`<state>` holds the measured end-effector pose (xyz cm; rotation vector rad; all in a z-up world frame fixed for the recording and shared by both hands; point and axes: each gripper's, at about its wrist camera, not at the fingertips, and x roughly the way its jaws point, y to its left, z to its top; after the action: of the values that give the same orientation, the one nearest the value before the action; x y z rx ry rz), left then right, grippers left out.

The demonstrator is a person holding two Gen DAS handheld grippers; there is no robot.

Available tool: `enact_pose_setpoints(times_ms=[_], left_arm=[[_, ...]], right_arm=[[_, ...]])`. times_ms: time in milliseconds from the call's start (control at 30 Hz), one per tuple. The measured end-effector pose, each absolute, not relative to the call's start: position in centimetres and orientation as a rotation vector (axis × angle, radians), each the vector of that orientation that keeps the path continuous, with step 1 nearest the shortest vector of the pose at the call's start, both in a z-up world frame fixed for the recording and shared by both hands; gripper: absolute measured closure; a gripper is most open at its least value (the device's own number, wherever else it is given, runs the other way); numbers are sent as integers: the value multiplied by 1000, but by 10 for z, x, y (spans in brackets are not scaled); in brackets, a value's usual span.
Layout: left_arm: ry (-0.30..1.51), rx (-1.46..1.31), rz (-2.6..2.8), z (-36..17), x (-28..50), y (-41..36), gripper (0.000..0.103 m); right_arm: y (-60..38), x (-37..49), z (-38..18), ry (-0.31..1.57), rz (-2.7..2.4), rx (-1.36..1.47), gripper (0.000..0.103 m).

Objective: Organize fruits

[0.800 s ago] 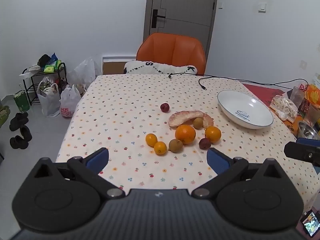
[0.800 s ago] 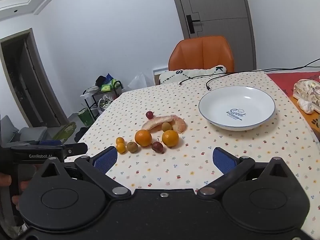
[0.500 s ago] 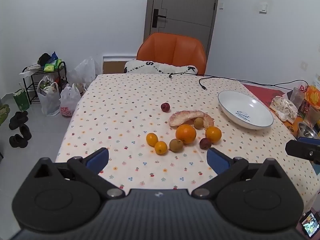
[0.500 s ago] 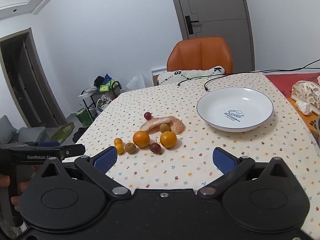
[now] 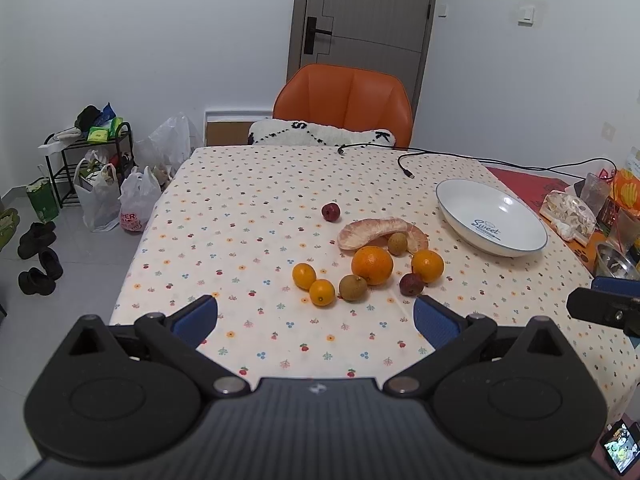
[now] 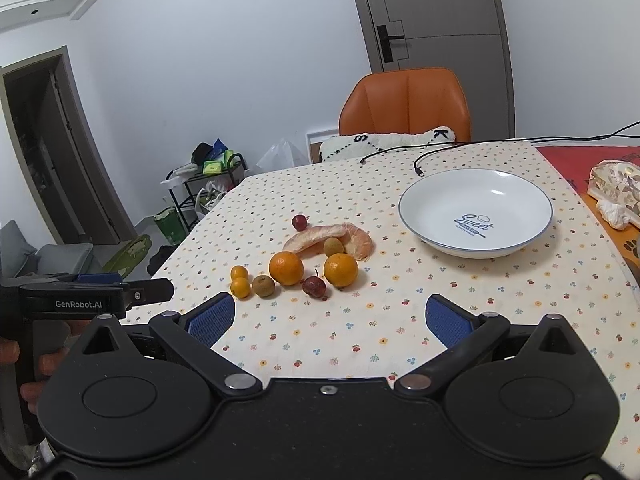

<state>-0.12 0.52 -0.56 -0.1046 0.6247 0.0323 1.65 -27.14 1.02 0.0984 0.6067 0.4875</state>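
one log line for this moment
stage: start | left tool: open | right tool: open | fruits: on table | plate: empty

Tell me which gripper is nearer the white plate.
Right. The right gripper hangs just short of the white plate; the left gripper sits farther left, behind the fruit cluster.

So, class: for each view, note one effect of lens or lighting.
Left wrist view: fisheye bends the grey door frame, corners vignette black. Right wrist view: ceiling light glints on the white round plate; fruit cast soft shadows, all sharp.
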Motion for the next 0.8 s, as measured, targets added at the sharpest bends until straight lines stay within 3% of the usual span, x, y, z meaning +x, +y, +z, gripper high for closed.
enact_pose_setpoints(times_ms=[800], left_arm=[[625, -105, 29, -6, 0, 3, 0]], right_arm=[[-275, 18, 11, 614, 477, 95, 0]])
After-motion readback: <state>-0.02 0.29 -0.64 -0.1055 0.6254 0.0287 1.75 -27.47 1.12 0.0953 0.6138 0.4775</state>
